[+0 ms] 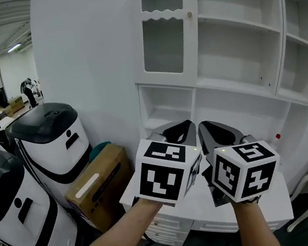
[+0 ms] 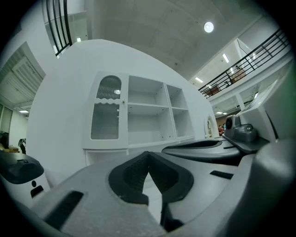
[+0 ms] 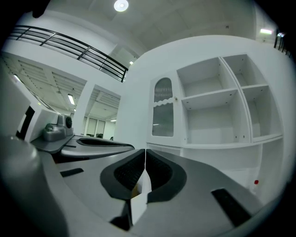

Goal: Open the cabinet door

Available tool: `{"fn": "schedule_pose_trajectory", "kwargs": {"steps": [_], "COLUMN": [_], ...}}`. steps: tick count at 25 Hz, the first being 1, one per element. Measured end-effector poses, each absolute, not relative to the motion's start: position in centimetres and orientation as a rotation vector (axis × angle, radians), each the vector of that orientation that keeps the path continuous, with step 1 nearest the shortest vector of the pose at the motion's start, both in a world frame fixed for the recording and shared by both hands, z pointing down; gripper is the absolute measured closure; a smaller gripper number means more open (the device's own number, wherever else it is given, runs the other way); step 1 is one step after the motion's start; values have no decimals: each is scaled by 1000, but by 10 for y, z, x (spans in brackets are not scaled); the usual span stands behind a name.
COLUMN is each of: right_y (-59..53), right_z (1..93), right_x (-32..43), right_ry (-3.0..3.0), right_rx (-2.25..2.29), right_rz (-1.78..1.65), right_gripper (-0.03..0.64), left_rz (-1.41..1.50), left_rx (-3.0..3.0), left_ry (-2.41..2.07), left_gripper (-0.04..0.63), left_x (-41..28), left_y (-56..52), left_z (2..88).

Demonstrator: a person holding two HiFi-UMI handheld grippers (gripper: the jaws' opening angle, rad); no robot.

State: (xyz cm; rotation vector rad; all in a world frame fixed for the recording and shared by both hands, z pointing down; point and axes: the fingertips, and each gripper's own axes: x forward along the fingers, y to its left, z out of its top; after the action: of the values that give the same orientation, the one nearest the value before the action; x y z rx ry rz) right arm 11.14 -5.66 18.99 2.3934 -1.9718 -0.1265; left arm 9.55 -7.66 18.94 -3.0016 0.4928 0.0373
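The left tongs (image 1: 180, 134) and right tongs (image 1: 219, 133), both closed and empty, hover side by side below the seemingly shut door (image 1: 165, 30), apart from it.

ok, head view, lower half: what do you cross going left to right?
near machine → far machine → box → left gripper → right gripper
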Motion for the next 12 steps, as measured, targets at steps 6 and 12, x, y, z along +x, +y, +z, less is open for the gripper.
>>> {"fn": "schedule_pose_trajectory", "kwargs": {"steps": [6,12], "right_y": [-66,-68], "right_z": [186,183], "right_x": [157,188], "right_ry": [-2012,-2048], "right_rx": [2366,2329], "right_rz": [-136,-161], "right_gripper": [595,595], "left_rz": [30,68], "left_rx": [-2972,-2945], "left_ry": [554,613], "left_gripper": [588,588], "left_x": [140,171], "left_y": [-87,-94], "left_z": [185,178]}}
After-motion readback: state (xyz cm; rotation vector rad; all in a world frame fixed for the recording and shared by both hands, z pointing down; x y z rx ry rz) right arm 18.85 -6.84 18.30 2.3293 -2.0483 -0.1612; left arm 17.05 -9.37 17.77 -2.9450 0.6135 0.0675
